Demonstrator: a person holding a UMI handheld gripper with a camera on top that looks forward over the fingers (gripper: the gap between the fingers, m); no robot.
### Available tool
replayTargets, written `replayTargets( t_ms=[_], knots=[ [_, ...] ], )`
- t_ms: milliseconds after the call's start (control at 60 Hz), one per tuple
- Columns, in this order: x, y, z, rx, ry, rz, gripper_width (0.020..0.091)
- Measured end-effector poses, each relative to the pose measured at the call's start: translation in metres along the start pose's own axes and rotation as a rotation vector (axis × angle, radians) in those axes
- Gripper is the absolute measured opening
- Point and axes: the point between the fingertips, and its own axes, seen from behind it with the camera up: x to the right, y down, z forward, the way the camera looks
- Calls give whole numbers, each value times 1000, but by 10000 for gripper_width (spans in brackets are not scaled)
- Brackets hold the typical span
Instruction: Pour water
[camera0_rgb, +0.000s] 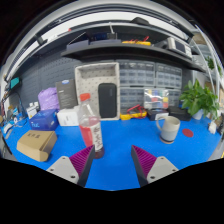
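Standing just beyond the spread, empty fingers (113, 163), a red-labelled bottle (90, 125) shows no readable writing.

free: bare blue table (125, 140) ahead of open gripper (113, 160) | obstacles: bottle (90, 125) near left, cardboard box (36, 145) far left, cup (170, 128) right, plant (200, 98) far right

You face a blue tabletop (120, 160) that runs back to a grey pegboard wall (40, 80). Along the table's far edge a drawer cabinet (97, 90) stands before that wall. Above it a dark shelf (120, 45) carries clutter. A green plant (200, 98) sits at the table's far right corner. Lighting is even.
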Motion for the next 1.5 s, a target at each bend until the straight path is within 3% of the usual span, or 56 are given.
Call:
replayTargets(
  t_ms=[267, 600, 700, 717, 750, 867, 1000, 1183, 1367, 1500],
  knots=[
    [-62, -5, 59, 8, -49, -44, 737],
    [-75, -31, 121, 114, -46, -85, 724],
    [-77, -21, 134, 124, -52, -101, 615],
    [-75, -23, 134, 136, -44, -110, 626],
    [-73, -24, 134, 153, -31, -113, 533],
    [-78, -29, 137, 204, -52, -102, 460],
    [-80, -32, 142, 233, -82, -98, 436],
    [-73, -34, 145, 187, -162, 11, 436],
    [-42, -35, 139, 37, -262, 284, 434],
    [-1, -53, 126, -30, -285, 534, 434]
  ],
)
